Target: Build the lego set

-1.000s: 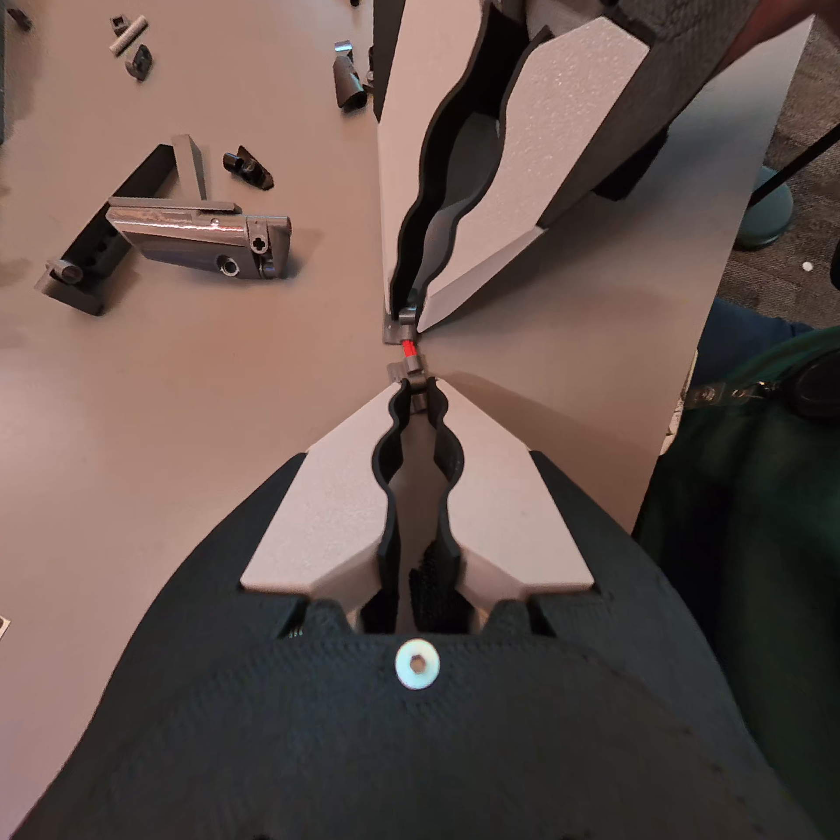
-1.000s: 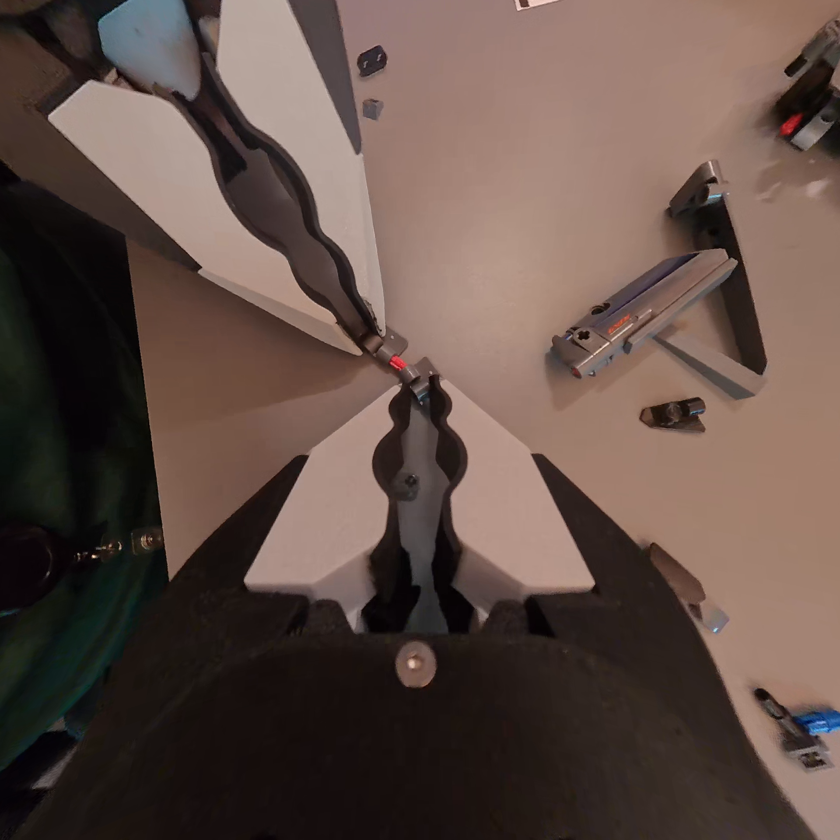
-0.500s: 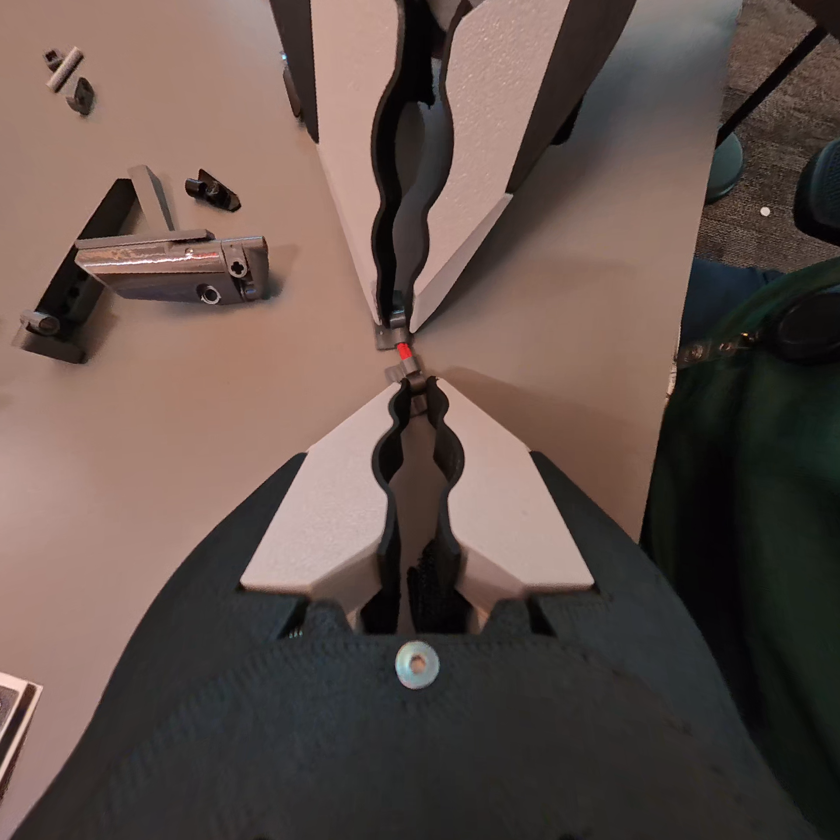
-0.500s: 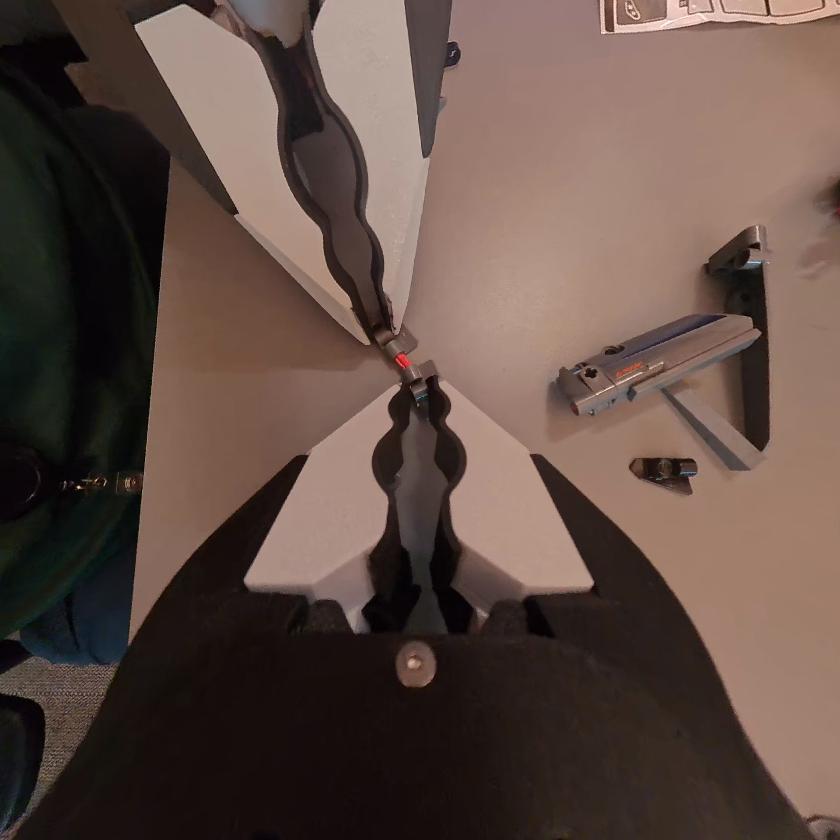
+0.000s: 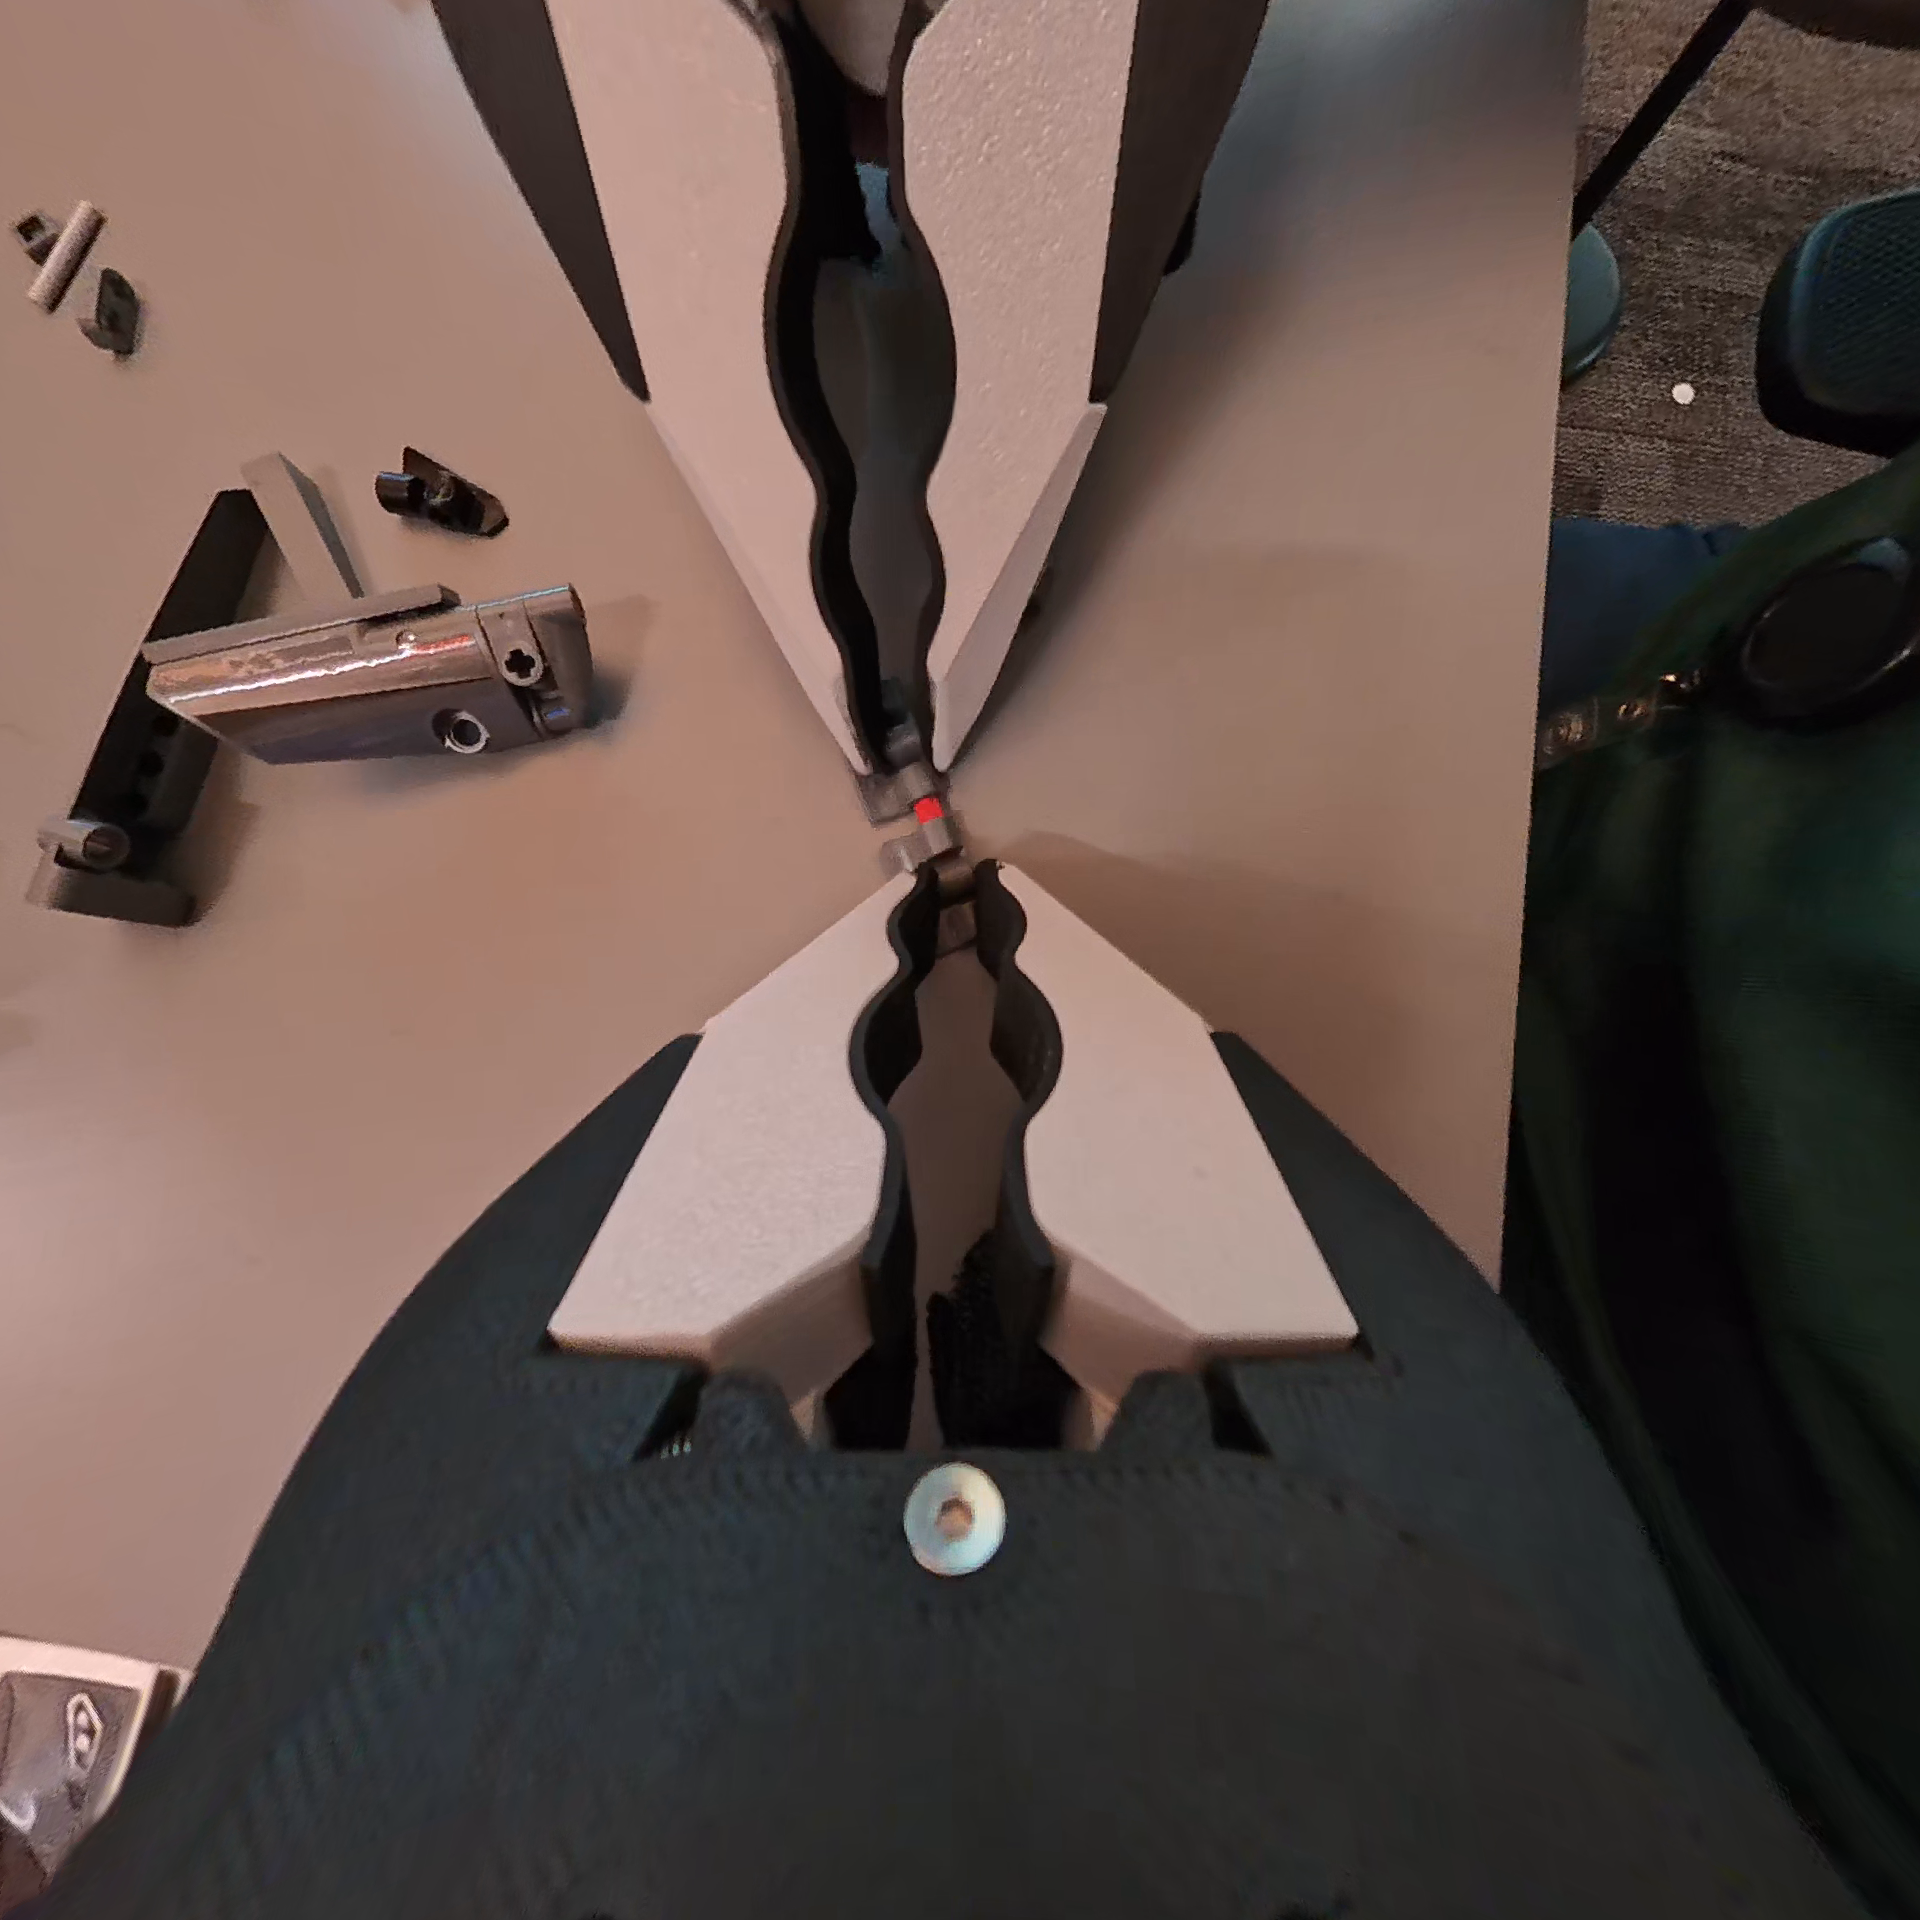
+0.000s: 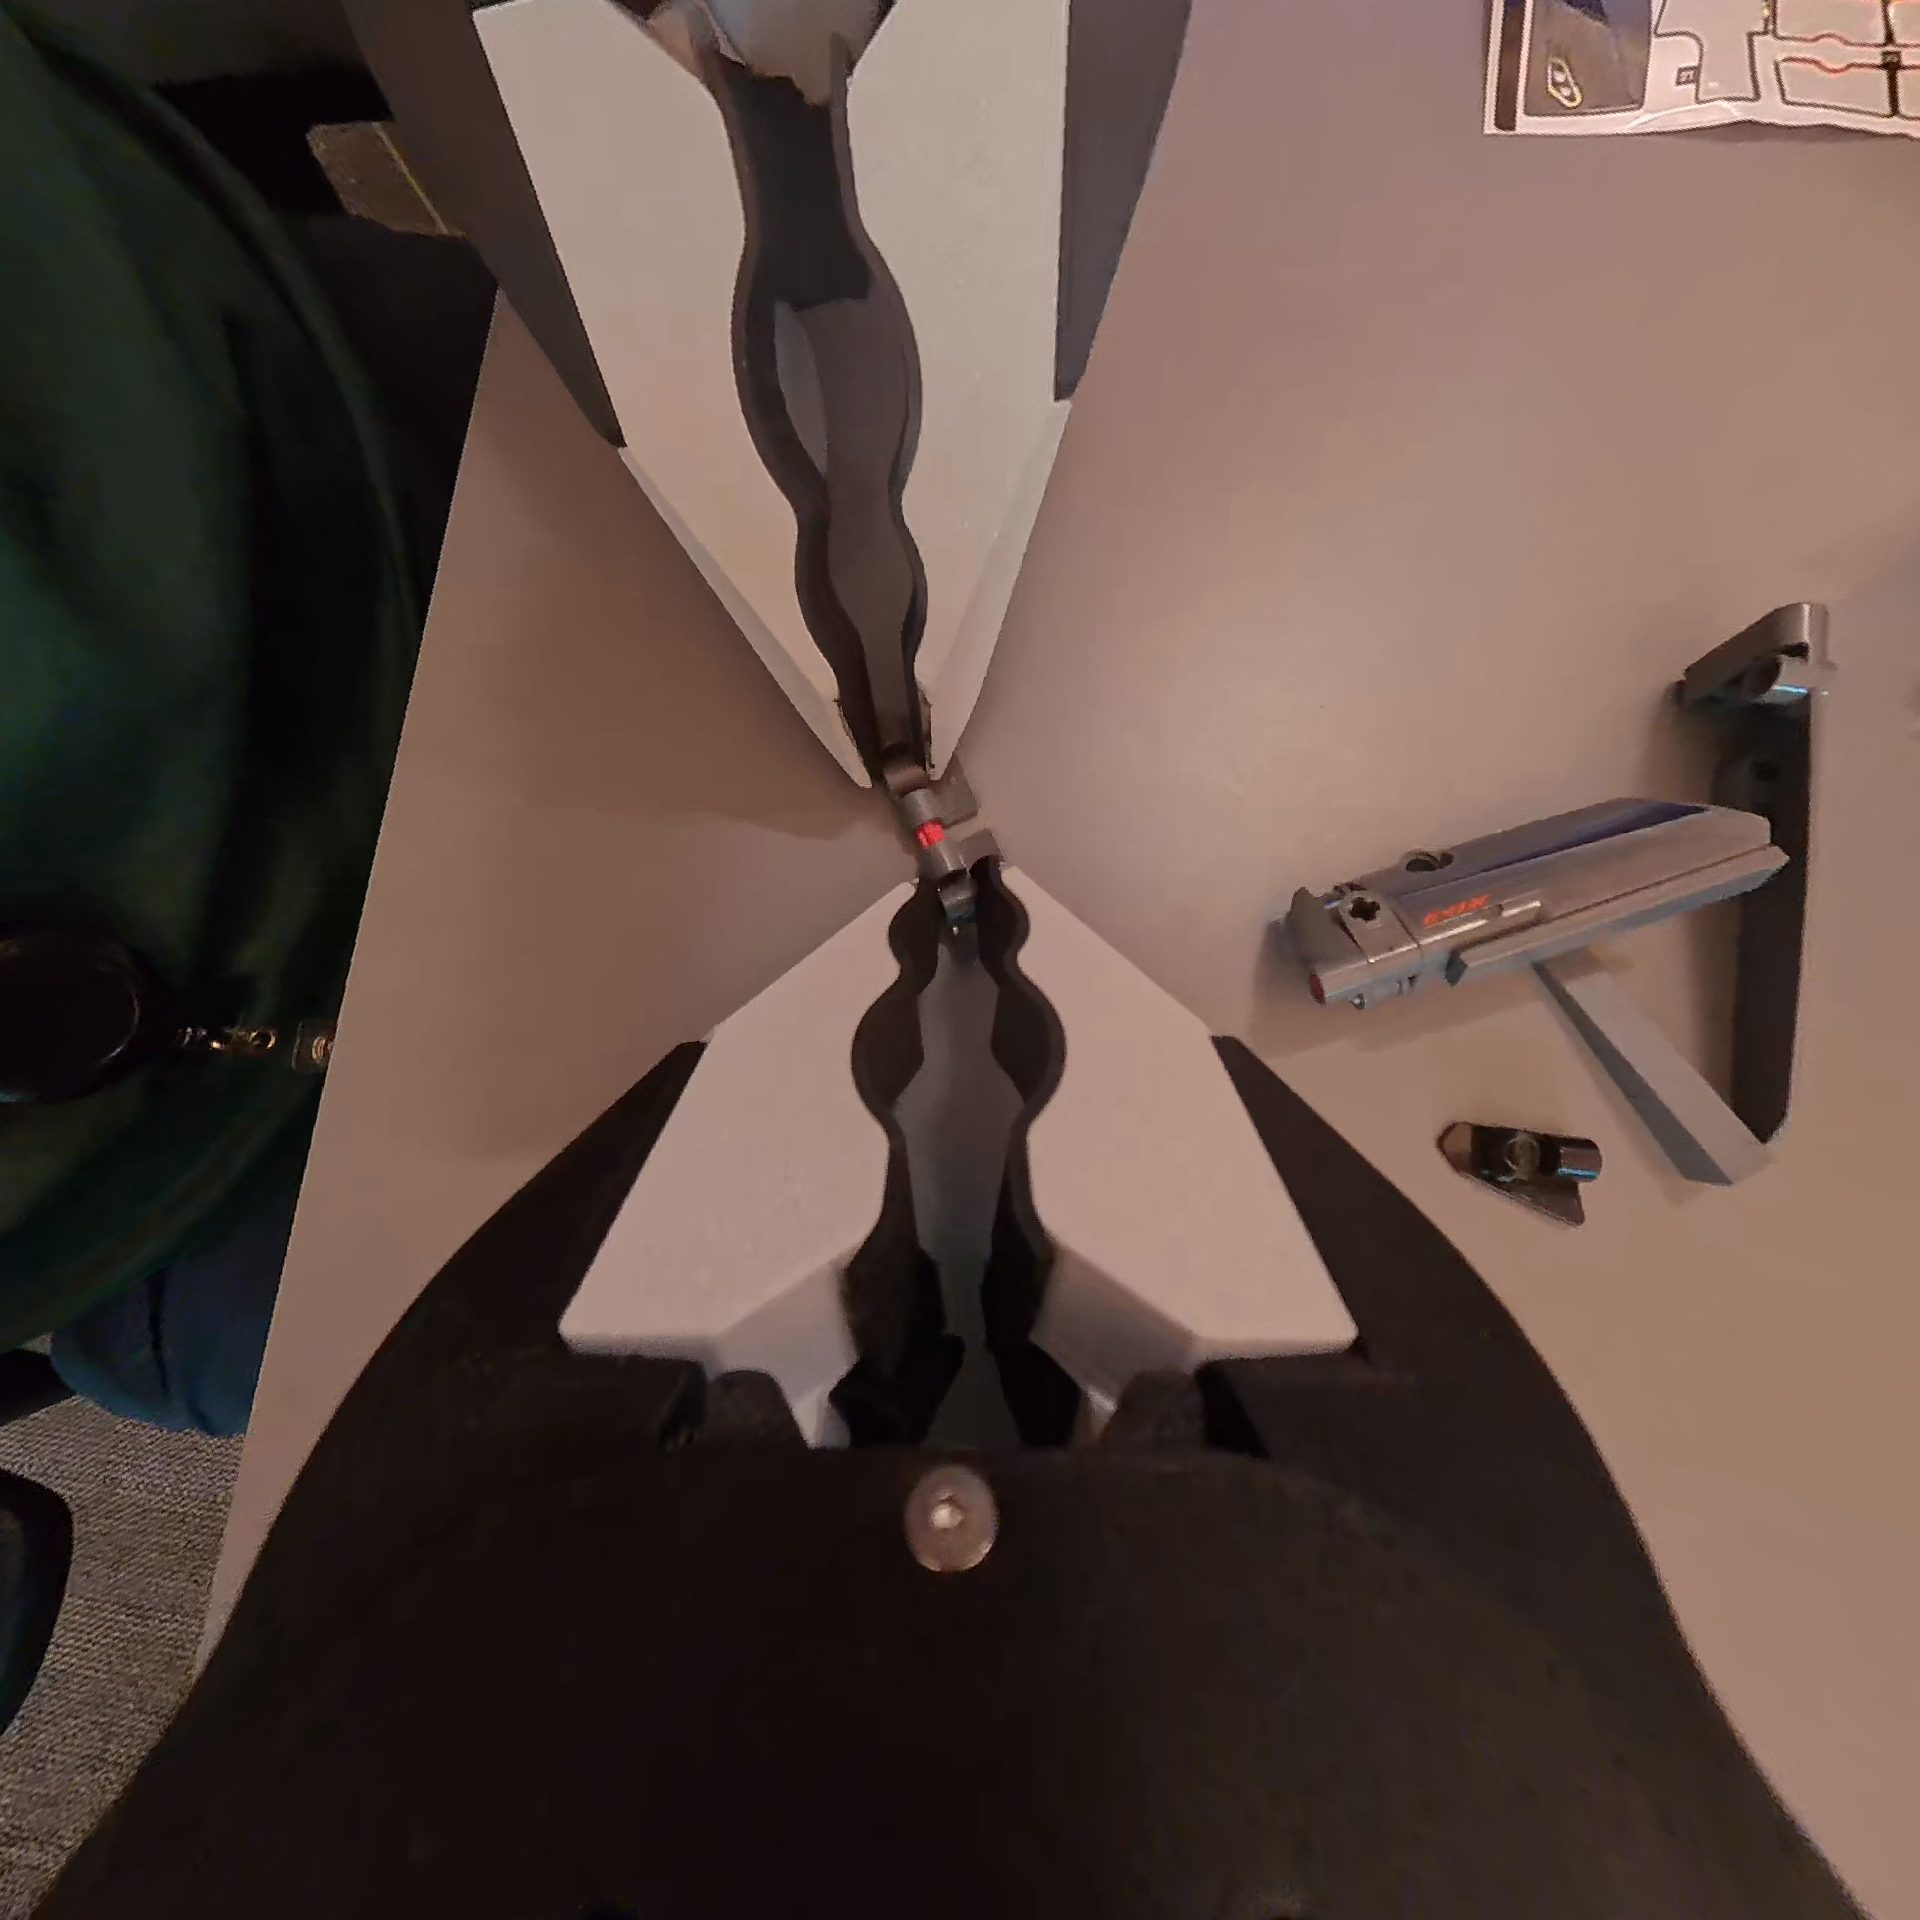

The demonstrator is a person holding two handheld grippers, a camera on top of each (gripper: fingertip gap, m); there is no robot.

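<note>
Two small grey connector pieces joined by a red axle [image 5: 928,808] hang in the air between my two grippers, above the grey table [image 5: 520,1039]. My left gripper [image 5: 940,883] is shut on the near grey piece [image 5: 920,854]. The right gripper comes in from the top of the left wrist view, tip to tip with the left, and is shut on the other grey piece [image 5: 896,792]. In the right wrist view, my right gripper [image 6: 951,888] grips its piece [image 6: 961,852], with the red axle [image 6: 928,834] just beyond it. Only a short band of red shows.
A partly built grey and black assembly [image 5: 364,675] [image 6: 1538,894] lies on the table, with a small black piece [image 5: 442,504] [image 6: 1517,1158] beside it. Loose small parts [image 5: 73,249] lie far left. Instruction sheet [image 6: 1704,62]. A person in green [image 5: 1714,1039] sits at the table edge [image 5: 1538,935]. Only a small space, under 4 cm, lies between the two pairs of fingers.
The two grippers have swung round until they face each other in a straight line. The grey pieces have come closer, so less of the red axle shows. Both stay shut.
</note>
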